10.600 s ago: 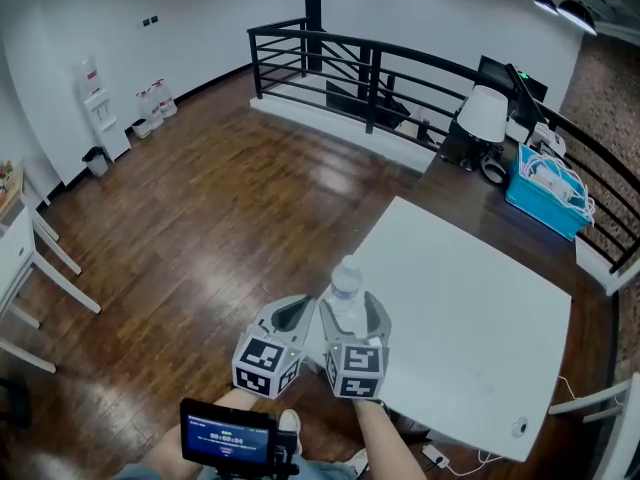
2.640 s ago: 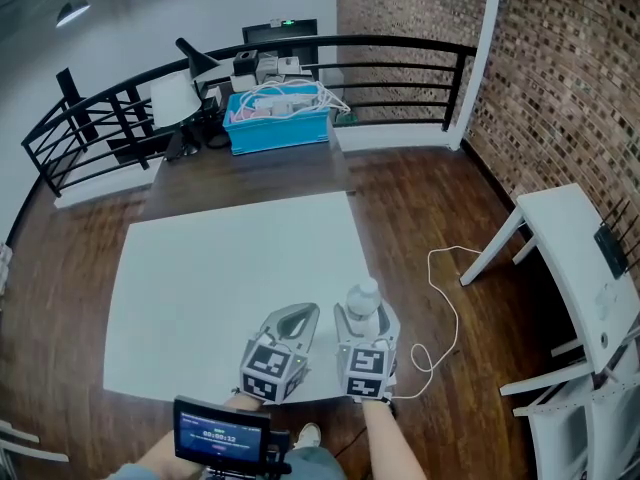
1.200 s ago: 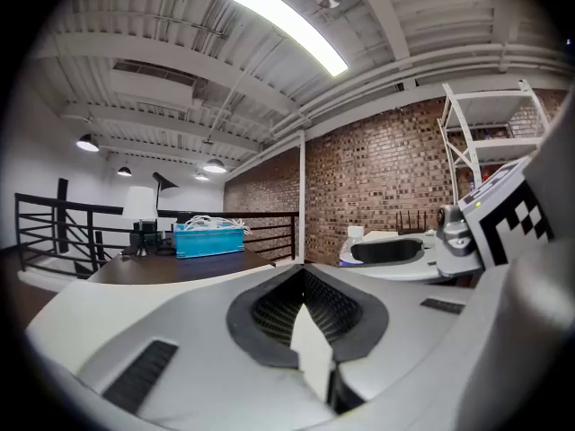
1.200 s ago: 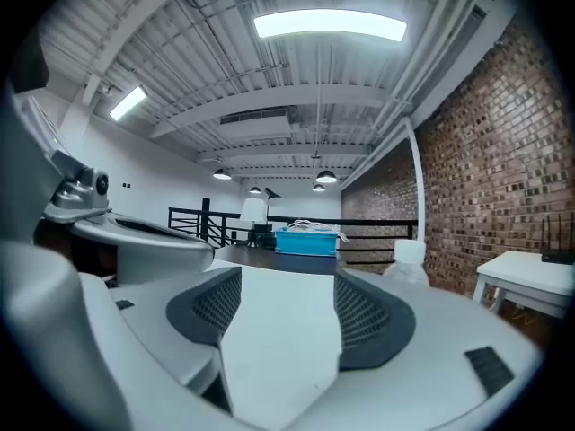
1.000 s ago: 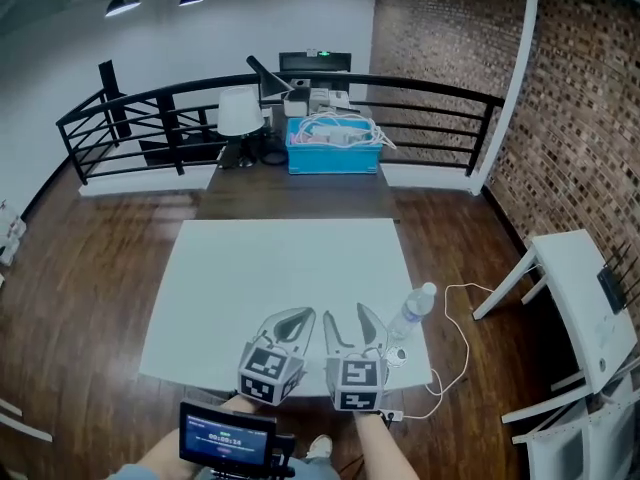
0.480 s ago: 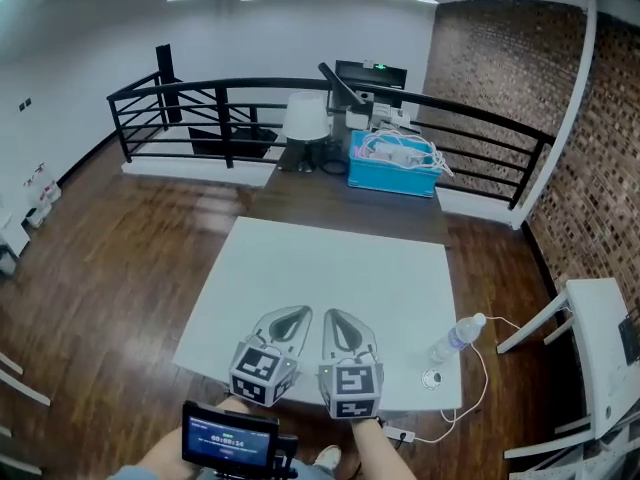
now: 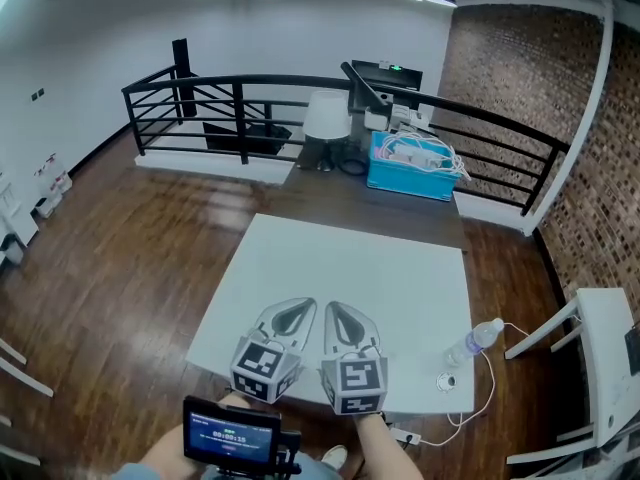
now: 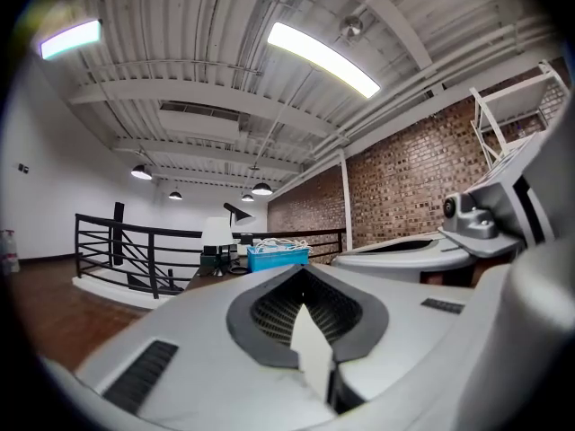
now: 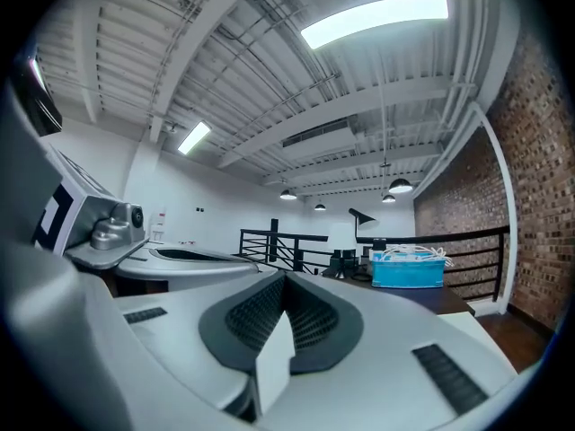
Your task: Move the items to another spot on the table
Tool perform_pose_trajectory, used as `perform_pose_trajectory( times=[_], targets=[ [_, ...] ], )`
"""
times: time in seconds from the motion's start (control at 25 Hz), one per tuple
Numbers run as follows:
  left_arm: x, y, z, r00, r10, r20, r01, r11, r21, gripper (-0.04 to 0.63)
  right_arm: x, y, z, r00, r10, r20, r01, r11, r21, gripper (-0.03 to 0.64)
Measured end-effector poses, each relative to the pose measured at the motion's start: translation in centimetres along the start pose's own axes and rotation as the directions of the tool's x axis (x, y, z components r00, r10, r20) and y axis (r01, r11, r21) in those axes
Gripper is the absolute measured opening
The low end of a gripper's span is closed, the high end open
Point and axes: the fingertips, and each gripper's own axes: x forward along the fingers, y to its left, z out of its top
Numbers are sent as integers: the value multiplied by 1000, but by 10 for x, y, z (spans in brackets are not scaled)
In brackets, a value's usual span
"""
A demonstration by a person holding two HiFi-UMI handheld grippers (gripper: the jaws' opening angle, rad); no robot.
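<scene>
A clear plastic water bottle (image 7: 476,341) with a white cap stands near the right front corner of the white table (image 7: 340,268), free of both grippers. My right gripper (image 7: 335,308) hovers over the table's front edge, well left of the bottle. It is shut, with nothing between the jaws, as the right gripper view (image 9: 274,348) also shows. Close beside it on the left, my left gripper (image 7: 303,305) is shut and empty too; in the left gripper view (image 8: 308,335) its jaws meet. Both gripper views look up over the jaws toward the ceiling.
A small round fitting (image 7: 445,381) sits on the table's corner by the bottle. Behind the table is a dark desk with a blue bin of cables (image 7: 415,168) and a white lamp (image 7: 325,118), along a black railing (image 7: 200,103). A white cable (image 7: 490,393) lies on the floor at right.
The right gripper's jaws, open a second ago beside the bottle, have closed empty. Both grippers now sit farther left of the bottle, and the head view has swung.
</scene>
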Motion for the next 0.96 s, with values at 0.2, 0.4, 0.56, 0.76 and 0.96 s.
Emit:
perform_pose_trajectory(
  times=[0.2, 0.4, 0.56, 0.76, 0.96],
  targets=[
    [1, 6, 0, 1000, 1, 1, -1, 1000, -9, 11, 4, 2, 4, 1000, -5, 5, 5, 1000, -8, 2],
    [3, 9, -3, 1000, -4, -4, 4, 1000, -13, 11, 7, 0, 4, 1000, -16, 6, 16, 1000, -13, 2],
    [6, 9, -3, 1000, -9, -2, 9, 1000, -11, 11, 9, -2, 4, 1000, -20, 5, 20, 1000, -12, 2],
    [9, 10, -4, 1000, -11, -2, 11, 1000, -12, 11, 10, -4, 2, 1000, -22, 1, 22, 1000, -13, 2],
    [9, 9, -4, 1000, -12, -4, 12, 1000, -13, 11, 10, -6, 1, 1000, -24, -3, 24, 1000, -13, 2]
  ],
)
